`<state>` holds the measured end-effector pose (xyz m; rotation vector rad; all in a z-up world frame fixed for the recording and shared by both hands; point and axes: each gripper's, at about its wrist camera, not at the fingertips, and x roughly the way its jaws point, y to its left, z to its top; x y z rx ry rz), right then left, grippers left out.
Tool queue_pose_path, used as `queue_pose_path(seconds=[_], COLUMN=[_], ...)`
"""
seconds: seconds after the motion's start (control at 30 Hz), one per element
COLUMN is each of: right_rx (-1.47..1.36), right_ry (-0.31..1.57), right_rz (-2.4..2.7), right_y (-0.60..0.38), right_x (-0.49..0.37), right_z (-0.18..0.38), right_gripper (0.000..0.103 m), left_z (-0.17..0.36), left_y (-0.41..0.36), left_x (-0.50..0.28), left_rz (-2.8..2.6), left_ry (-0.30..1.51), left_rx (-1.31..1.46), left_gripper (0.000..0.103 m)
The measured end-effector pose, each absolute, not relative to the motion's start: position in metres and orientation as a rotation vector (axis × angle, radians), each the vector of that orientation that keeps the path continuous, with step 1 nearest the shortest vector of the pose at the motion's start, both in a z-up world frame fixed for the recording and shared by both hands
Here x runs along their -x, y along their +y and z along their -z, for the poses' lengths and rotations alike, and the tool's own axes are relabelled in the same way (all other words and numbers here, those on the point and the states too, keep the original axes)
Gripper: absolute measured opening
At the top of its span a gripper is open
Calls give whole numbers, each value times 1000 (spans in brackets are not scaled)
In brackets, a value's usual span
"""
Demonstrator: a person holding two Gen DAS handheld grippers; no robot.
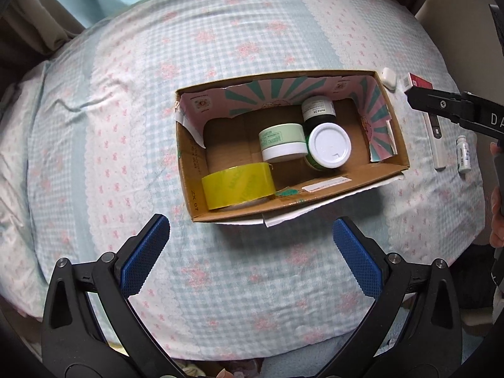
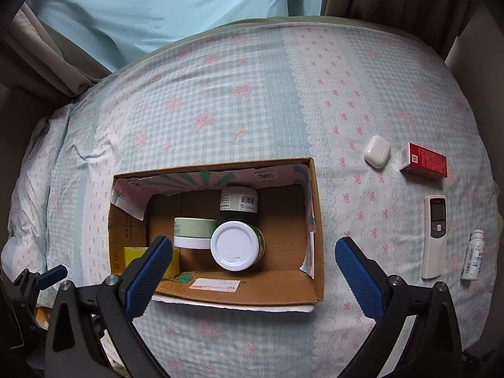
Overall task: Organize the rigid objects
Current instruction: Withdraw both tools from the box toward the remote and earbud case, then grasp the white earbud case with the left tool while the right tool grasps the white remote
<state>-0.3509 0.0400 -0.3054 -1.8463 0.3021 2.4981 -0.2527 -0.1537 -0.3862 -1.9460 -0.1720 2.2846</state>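
1. So, my left tongs hang wide apart with nothing in them, above the soft checked bed cover, just in front of the cardboard box.
2. Inside the box, on the left, stands a shiny yellow roll of tape. It is round and smooth.
3. Next in the box are a short pale green jar, a green jar with a flat white lid, and a dark bottle with a white label behind them. They touch each other and look hard and smooth.
4. My right tongs are wide apart and hold nothing too. They hover over the near wall of the box.
5. To the right of the box, four things lie on the cover, not yet put away: a small white rounded case, a red paper box, a long white remote and a little white bottle.
6. The remote and the little bottle lie with their long sides pointing away from me, to the right of my right tongs.
7. I think my right hand is nearer to them, so it should go sideways to the right and pinch one across its thin side.
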Motion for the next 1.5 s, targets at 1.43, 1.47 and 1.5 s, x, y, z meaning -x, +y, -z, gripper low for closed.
queue_pose_path(seconds=[1.43,1.47,1.5], right_rx=[1632,1635,1642], right_ry=[311,317,322], right_rz=[-2381,-2378,-2372], right_y=[285,291,296], right_x=[245,249,253], right_z=[290,298,306], right_gripper=[103,103,103], left_z=[363,372,381], left_y=[134,141,149], left_x=[413,423,434], left_rz=[-2158,-2144,-2135], left_ry=[165,175,195], left_rx=[1711,1725,1738], left_gripper=[103,103,103])
